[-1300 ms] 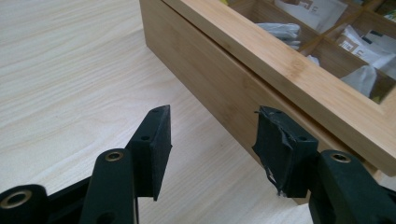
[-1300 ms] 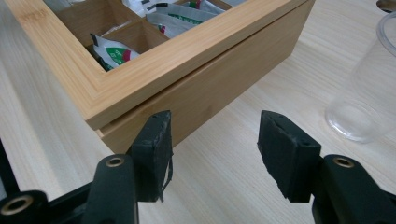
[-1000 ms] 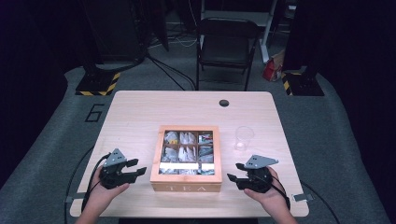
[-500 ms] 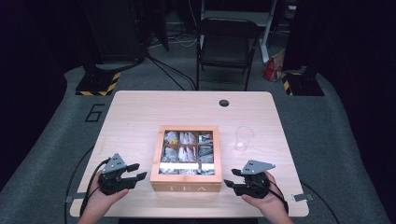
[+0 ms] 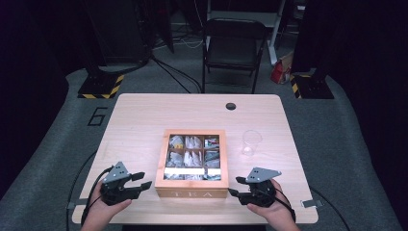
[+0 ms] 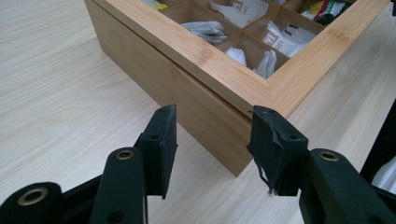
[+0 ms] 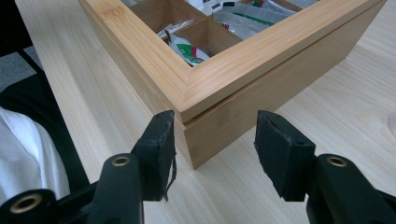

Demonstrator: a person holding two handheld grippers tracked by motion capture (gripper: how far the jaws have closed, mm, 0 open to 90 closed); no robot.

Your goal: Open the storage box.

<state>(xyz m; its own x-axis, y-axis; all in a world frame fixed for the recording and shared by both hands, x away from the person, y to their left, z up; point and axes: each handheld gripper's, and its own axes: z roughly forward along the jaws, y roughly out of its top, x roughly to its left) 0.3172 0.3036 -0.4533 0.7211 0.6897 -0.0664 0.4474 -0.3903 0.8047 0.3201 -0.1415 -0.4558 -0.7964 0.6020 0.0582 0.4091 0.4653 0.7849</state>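
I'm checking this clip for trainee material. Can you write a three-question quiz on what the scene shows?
1. True or false: the left gripper is clamped on the wooden tea box.
2. Which corner of the box does the right gripper face? A) near right corner B) far left corner C) middle of the far side
3. Fill in: the clear glass stands on the table to the ____ of the box in the high view.

Key: 1. False: its fingers stand apart, short of the box's near left corner. 2. A. 3. right.
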